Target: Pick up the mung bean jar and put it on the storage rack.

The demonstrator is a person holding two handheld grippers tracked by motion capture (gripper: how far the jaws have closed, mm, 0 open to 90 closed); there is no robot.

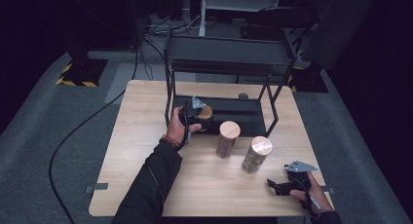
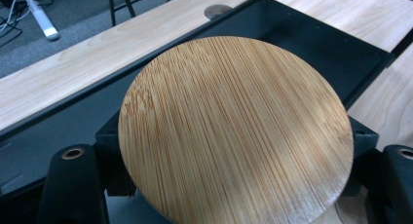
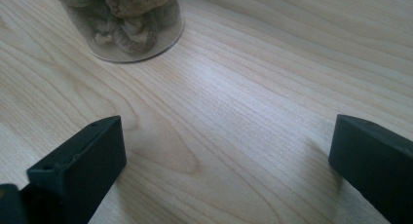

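Tongs first: my right tongs sit low at the lower right of the high view, the hand flat on the surface, jaws spread wide with nothing between them. I read that as parking, out of the way while the other side works. In the right gripper view the bare wood lies between the jaws, and the base of a glass jar of brownish lumps stands beyond them at the upper left. Further up the high view, two lidded jars stand near the middle, one close to my right hand, the other just beside it and nearer the rack. My left tongs are closed on a third jar with a bamboo lid, gripped at the sides below the lid, probably so it stays upright. The left forearm reaches diagonally from the bottom centre, wrist bent forward. That jar is at the front edge of the black rack's bottom tray, left of centre; I judge it is headed for the tray.
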